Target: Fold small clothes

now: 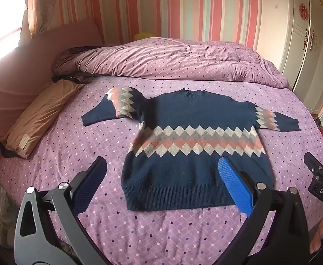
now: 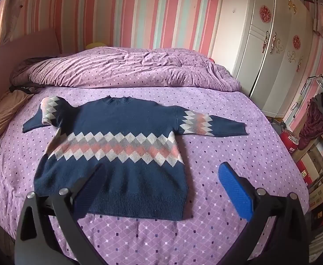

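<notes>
Sweater (image 1: 196,145) flat on bed (image 1: 95,150), left sleeve (image 1: 117,106) crumpled | left tool (image 1: 161,185), right tool (image 2: 161,187) agape, empty | straighten sleeve first, then fold both sleeves inward.

I count one sweater (image 1: 194,145) on the bed (image 1: 183,231), one quilt (image 1: 172,61) behind it, one pillow (image 1: 40,119) beside it

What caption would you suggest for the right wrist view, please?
Open right tool above a navy diamond-patterned sweater spread on the purple bed.
</notes>
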The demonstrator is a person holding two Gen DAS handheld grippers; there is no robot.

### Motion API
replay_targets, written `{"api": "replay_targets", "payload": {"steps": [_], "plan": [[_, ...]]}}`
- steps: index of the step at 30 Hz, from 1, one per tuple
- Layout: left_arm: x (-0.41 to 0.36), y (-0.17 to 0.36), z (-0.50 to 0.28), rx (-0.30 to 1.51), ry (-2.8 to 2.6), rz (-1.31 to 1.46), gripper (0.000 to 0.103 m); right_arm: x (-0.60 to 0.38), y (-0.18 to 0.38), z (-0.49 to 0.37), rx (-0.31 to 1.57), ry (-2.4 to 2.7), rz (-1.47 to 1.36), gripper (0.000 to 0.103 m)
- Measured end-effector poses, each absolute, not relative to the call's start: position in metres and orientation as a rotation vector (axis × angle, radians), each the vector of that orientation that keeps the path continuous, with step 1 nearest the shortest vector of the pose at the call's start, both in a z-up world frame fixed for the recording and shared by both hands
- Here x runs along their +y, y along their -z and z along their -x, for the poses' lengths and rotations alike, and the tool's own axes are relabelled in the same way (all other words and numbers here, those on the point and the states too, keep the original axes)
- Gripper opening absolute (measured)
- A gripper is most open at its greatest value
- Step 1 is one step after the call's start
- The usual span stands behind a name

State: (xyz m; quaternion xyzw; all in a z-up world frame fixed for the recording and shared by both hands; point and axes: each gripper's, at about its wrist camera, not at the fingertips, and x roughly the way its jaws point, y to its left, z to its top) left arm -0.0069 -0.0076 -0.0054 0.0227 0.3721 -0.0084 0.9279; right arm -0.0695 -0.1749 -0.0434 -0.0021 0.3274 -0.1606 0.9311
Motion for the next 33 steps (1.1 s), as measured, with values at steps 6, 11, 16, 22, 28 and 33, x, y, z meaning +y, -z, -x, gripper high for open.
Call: {"api": "replay_targets", "payload": {"steps": [6,11,16,22,28,33], "plan": [[-0.003,0.001,0.004,0.764,0.019,-0.041,0.1,-0.174,0.043,0.066,0.669,0.33,0.009,0.102],[-0.002,-0.005,0.004,0.764,0.027,-0.041,0.1,-0.174,0.041,0.067,0.661,0.328,0.013,0.102],[-0.002,-0.009,0.003,0.764,0.029,-0.042,0.1,-0.174,0.038,0.067,0.66,0.327,0.013,0.102],[-0.004,-0.01,0.004,0.762,0.028,-0.042,0.1,-0.174,0.039,0.067,0.659,0.327,0.014,0.102],[-0.005,-0.01,0.005,0.76,0.025,-0.038,0.1,-0.174,0.04,0.068,0.657,0.327,0.015,0.102],[-0.007,-0.012,0.005,0.763,0.026,-0.041,0.1,-0.174,0.04,0.068,0.657,0.327,0.015,0.102]]}}
